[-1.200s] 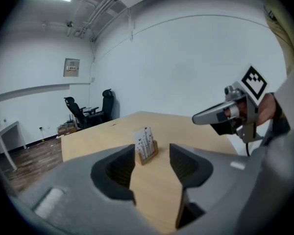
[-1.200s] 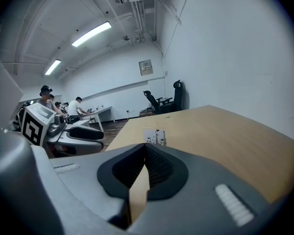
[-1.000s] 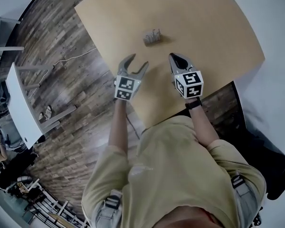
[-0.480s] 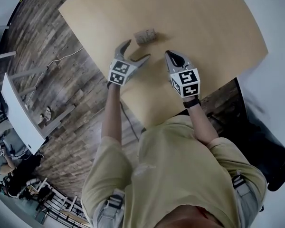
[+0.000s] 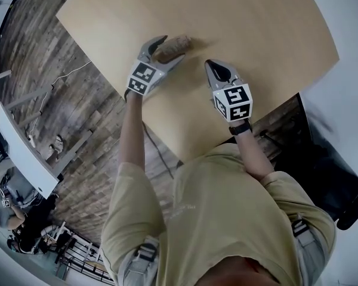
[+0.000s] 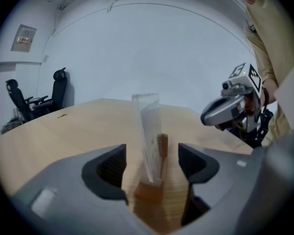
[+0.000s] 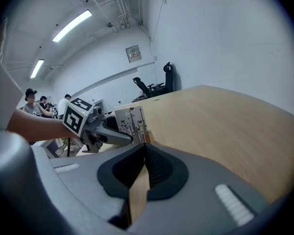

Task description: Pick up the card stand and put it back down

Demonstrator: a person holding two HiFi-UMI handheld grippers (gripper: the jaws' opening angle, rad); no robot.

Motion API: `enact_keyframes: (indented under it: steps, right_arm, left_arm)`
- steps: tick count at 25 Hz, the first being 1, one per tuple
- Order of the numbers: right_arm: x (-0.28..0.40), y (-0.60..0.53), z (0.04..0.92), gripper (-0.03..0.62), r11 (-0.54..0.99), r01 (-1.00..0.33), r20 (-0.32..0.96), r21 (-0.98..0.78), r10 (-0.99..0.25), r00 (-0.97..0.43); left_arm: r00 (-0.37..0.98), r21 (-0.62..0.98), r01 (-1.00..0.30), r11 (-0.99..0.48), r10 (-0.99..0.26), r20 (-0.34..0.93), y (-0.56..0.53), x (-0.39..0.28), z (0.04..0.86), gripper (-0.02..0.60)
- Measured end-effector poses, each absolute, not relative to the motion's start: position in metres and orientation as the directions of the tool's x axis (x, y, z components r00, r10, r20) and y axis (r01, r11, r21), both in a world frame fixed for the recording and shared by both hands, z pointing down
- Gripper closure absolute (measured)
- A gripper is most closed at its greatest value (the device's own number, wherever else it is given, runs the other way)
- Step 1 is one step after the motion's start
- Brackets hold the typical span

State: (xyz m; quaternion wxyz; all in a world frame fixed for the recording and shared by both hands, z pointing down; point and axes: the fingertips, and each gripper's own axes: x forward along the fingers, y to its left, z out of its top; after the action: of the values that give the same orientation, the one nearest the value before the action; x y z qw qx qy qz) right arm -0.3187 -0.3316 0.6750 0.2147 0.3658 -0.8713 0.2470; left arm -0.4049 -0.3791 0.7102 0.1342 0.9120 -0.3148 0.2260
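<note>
The card stand (image 5: 180, 40) is a small wooden base with a clear upright holder and a printed card. It stands on the light wooden table (image 5: 256, 28). My left gripper (image 5: 172, 47) has reached it, and the stand (image 6: 149, 136) sits between its jaws with a gap on each side. The jaws are closing, and the pads do not press on it. The right gripper (image 5: 210, 65) rests to the right of the stand, shut and empty. In the right gripper view the card stand (image 7: 132, 124) shows beyond my right gripper (image 7: 146, 148), with the left gripper (image 7: 108, 136) beside it.
The table's near edge runs just behind both grippers, with dark wood floor to the left. A white table (image 5: 24, 148) stands on the floor at the far left. Black office chairs (image 6: 59, 89) stand by the far wall. People sit in the background (image 7: 36, 106).
The left gripper has moved forward and left across the table until its jaws came round the card stand. The right gripper has stayed about where it was.
</note>
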Motion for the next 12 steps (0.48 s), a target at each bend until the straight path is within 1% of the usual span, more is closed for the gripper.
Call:
enact_keyframes:
  steps: [1,4,5,9,12]
  right_arm:
    - [-0.319,-0.333,0.677,0.589,0.614,-0.743,0.559,-0.267,-0.529,-0.638]
    - [-0.315,-0.335,0.684,0.589,0.631,-0.742,0.581,-0.226,-0.524,-0.623]
    - [-0.314,-0.335,0.686,0.589,0.628,-0.744,0.584,-0.228,-0.523,-0.620]
    - [-0.307,-0.337,0.691,0.589,0.560,-0.765,0.574,-0.317,-0.529,-0.625]
    - [-0.300,-0.338,0.693,0.589,0.549,-0.774,0.583,-0.315,-0.532,-0.614]
  left_arm:
    - [0.708,0.101,-0.623,-0.776,-0.504,0.494,-0.382,-0.403,0.712,0.259]
    - [0.726,0.099,-0.587,-0.803,-0.469,0.503,-0.387,-0.394,0.719,0.286]
    - [0.726,0.095,-0.579,-0.810,-0.459,0.512,-0.388,-0.392,0.722,0.312]
    - [0.723,0.083,-0.557,-0.826,-0.433,0.538,-0.392,-0.389,0.731,0.370]
    - [0.726,0.081,-0.543,-0.836,-0.419,0.545,-0.392,-0.384,0.734,0.421]
